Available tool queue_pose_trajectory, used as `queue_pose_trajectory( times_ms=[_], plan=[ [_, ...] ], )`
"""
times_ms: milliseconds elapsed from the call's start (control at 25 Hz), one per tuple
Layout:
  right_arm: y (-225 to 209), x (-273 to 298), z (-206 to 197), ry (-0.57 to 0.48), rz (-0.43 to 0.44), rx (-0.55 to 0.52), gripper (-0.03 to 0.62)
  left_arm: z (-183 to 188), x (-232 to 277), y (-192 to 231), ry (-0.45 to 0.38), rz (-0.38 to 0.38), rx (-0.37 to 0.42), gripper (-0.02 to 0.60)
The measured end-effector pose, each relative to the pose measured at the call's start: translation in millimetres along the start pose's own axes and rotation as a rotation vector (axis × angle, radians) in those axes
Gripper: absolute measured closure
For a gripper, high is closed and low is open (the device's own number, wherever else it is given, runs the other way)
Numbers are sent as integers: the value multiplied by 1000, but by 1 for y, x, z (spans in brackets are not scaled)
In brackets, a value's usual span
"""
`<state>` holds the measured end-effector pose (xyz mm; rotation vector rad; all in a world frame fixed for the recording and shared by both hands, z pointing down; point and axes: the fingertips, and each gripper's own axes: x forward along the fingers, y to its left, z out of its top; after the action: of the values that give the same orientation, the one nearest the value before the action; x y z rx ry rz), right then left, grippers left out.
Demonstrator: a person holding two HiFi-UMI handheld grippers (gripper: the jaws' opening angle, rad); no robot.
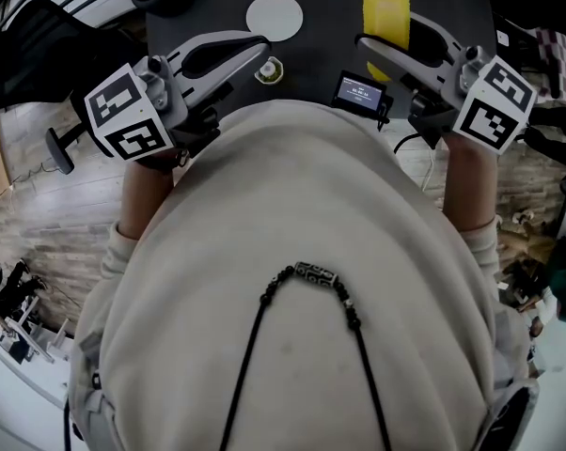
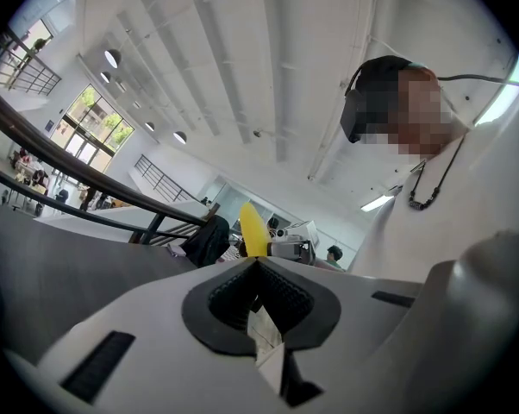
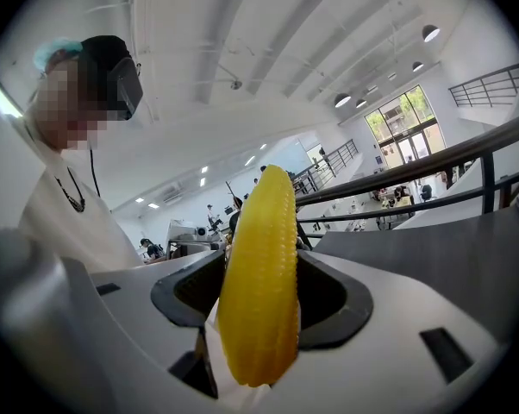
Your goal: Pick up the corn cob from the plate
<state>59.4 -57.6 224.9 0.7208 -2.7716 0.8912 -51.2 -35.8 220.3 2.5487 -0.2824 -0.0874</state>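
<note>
While the right claw (image 3: 258,270) is clamped on the corn cob (image 3: 259,317), left claw (image 2: 258,266) closed, empty

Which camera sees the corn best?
The right gripper view: the corn fills the middle, clamped between the jaws, with its kernels plain. The head view shows only a yellow part at the top edge. The left gripper view shows just a small yellow tip.
</note>
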Motion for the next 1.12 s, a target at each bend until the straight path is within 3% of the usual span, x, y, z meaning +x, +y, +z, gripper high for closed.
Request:
queue_pose_trajectory(
  times_ms=[1120],
  plan=[
    [-7,0,3,-2,-17,2,332,2,0,0,-8,12,-2,580]
  ],
)
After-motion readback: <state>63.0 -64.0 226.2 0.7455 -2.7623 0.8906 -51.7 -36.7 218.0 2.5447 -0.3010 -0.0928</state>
